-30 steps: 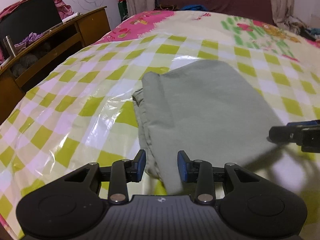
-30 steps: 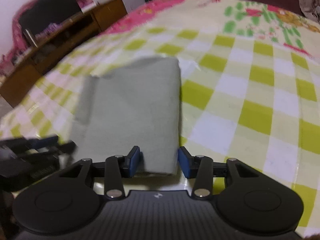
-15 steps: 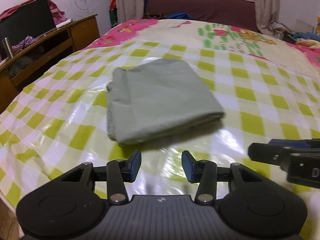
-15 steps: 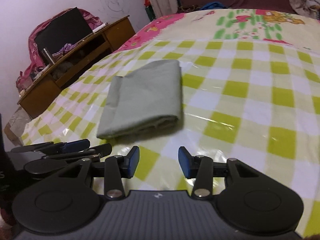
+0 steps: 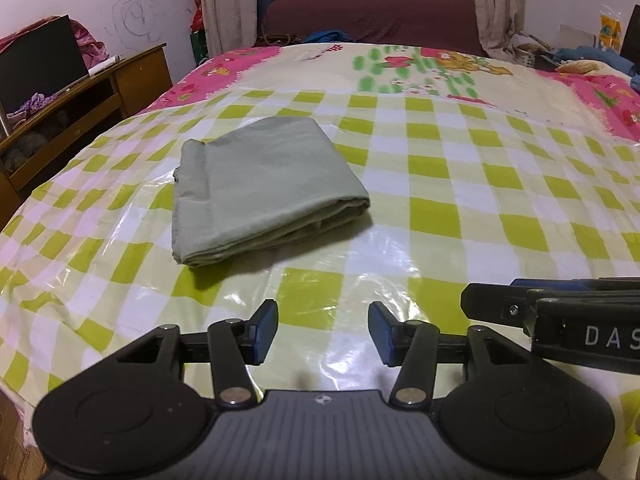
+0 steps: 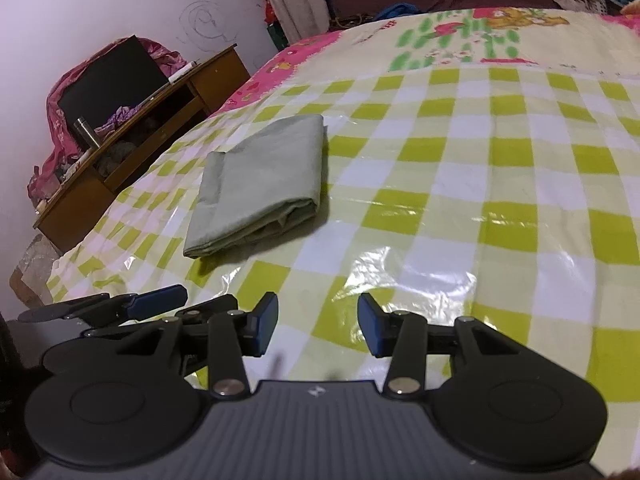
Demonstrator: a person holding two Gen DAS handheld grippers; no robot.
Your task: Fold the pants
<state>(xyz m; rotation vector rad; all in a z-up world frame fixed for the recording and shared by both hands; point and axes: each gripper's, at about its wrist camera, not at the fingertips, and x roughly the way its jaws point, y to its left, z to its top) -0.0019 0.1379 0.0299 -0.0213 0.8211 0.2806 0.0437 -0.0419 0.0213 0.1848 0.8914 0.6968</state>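
The grey-green pants (image 5: pixel 260 184) lie folded into a compact rectangle on the checked plastic sheet (image 5: pixel 440 208) that covers the bed; in the right wrist view the pants (image 6: pixel 264 184) sit left of centre. My left gripper (image 5: pixel 323 332) hangs well short of the bundle, its jaws opening, nothing between them. My right gripper (image 6: pixel 318 330) is open and empty too, also back from the pants. The right gripper's fingers (image 5: pixel 520 308) reach in at the left view's right edge. The left gripper's fingers (image 6: pixel 160 300) show at the lower left of the right view.
A wooden desk (image 5: pixel 80 116) with a dark screen (image 5: pixel 36 64), clothes and a metal bottle (image 6: pixel 86 132) stands left of the bed. A dark red sofa (image 5: pixel 372 16) and curtains are at the far end. Clutter (image 5: pixel 580 60) lies at the bed's far right.
Both grippers have let go of the pants' near edge and drawn back from them. The pants now lie flat on the sheet. The left jaws have widened.
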